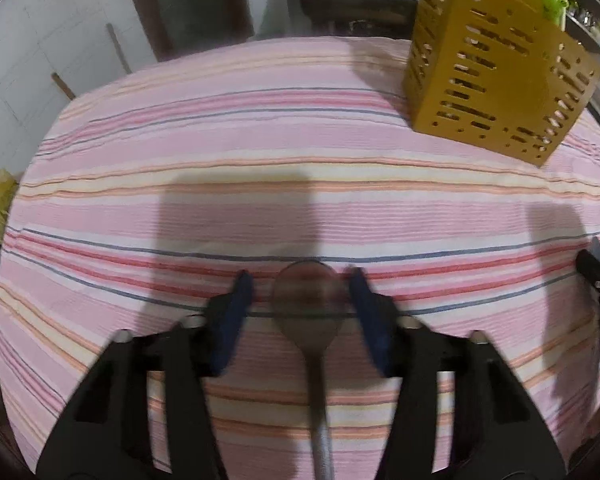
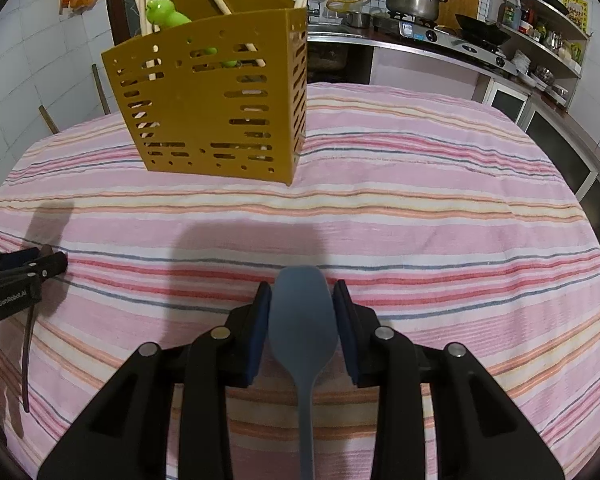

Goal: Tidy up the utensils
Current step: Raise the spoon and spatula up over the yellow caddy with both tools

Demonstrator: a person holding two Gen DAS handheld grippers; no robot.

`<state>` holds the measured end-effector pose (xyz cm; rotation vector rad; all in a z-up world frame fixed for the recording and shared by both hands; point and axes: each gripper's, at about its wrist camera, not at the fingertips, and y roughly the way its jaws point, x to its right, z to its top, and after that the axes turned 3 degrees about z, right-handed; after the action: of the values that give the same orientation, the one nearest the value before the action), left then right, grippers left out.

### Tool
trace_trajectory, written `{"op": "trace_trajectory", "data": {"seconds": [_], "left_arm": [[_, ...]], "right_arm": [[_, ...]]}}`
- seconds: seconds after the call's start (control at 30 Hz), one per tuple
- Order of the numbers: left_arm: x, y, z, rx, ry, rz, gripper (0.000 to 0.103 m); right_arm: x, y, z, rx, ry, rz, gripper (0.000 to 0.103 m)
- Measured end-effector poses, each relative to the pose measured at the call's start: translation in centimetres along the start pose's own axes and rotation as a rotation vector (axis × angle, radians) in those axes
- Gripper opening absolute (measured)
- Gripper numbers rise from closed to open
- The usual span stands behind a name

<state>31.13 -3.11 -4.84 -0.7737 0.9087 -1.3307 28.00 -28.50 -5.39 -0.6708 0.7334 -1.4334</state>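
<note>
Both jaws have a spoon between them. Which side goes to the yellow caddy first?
Right, probably. The yellow caddy stands nearly straight ahead of the right gripper with its blue spoon. From the left gripper, with the dark spoon, the caddy sits far off to the right.

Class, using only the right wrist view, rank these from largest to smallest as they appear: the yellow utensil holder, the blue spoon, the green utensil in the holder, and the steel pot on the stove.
1. Yellow utensil holder
2. Blue spoon, though nearness to the camera enlarges it
3 and 4. Green utensil and steel pot look alike in size; the pot is farther off, so unranked.
</note>
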Motion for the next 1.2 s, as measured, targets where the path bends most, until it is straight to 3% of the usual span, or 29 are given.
{"op": "trace_trajectory", "data": {"seconds": [0.2,0.3,0.43,0.63,0.83,1.2], "left_arm": [[-0.6,-0.8,0.4,0.013,-0.017,-0.062,0.035],[-0.7,-1.8,0.7,0.063,-0.019,-0.099,0.035],[-0.2,-5.0,1.3,0.201,0.006,-0.125,0.035],[0.7,-10.6,1.3,0.432,0.058,-0.097,0.035],[0.8,-13.5,1.6,0.537,0.069,-0.103,0.035],[0.4,-15.1,3.2,0.581,0.04,-0.141,0.035]], "right_arm": [[0.0,-1.4,0.8,0.04,0.012,-0.004,0.033],[0.2,-2.4,1.5,0.074,0.023,0.0,0.033],[0.5,-3.8,2.3,0.148,0.039,0.02,0.033],[0.8,-6.0,3.4,0.274,0.076,0.049,0.033],[0.8,-8.0,4.2,0.382,0.085,0.045,0.033],[0.2,-8.8,5.5,0.448,0.066,0.03,0.032]]}}
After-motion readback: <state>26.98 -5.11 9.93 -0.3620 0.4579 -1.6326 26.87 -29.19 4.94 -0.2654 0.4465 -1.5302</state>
